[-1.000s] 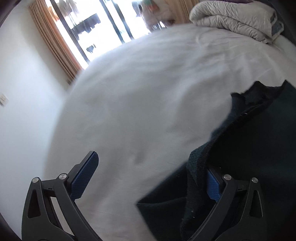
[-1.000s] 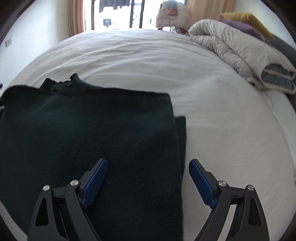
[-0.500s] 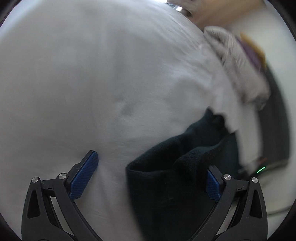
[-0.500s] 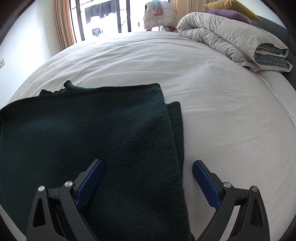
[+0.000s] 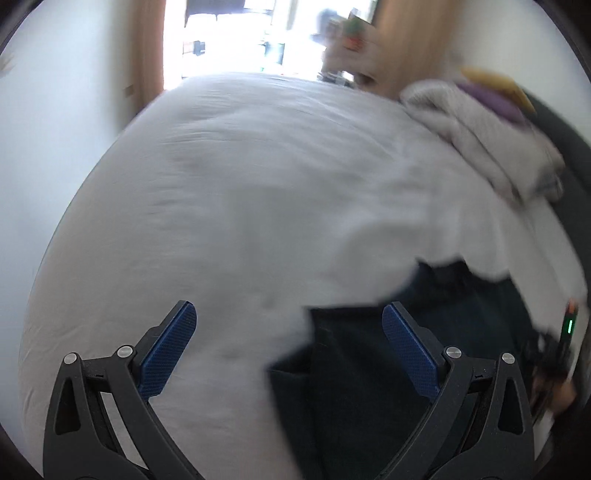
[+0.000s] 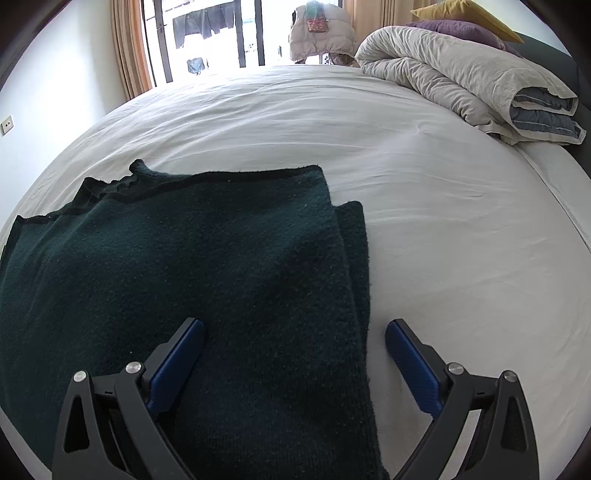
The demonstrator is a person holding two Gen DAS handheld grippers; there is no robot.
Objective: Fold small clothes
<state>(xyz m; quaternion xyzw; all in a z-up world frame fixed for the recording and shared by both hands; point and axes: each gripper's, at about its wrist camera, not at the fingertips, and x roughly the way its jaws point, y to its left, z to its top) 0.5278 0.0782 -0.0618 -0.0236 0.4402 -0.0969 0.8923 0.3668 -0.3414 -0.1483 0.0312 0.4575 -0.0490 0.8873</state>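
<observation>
Room: bedroom with a bright balcony door (image 6: 207, 37) at the far side and tan curtains (image 6: 129, 48) beside it; the left wrist view is motion-blurred.
Bed: white sheet (image 6: 443, 229) fills both views, lightly creased.
Duvet: rolled grey duvet (image 6: 461, 77) at the far right, with a purple pillow (image 6: 458, 27) and a yellow pillow (image 6: 461, 7) behind it.
Garment: dark green knitted garment (image 6: 184, 277) lies flat on the near left of the bed, already doubled over; a lower layer peeks out along its right edge, and a ribbed collar or cuff pokes out at the far left corner.
Long axis: from the right wrist view the folded right edge runs near to far, passing between the fingers.
Right gripper (image 6: 295, 354): wide open, holding nothing; left finger over the knit, right finger over bare sheet, straddling that edge.
Left gripper (image 5: 288, 339): wide open, empty; the garment's left edge (image 5: 332, 369) lies toward its right finger, bare sheet to its left.
Nearer hand: the right looks closer to the cloth, though height above it cannot be told.
Next move, as a guess: both close on the near corners to carry them away to the far edge.
</observation>
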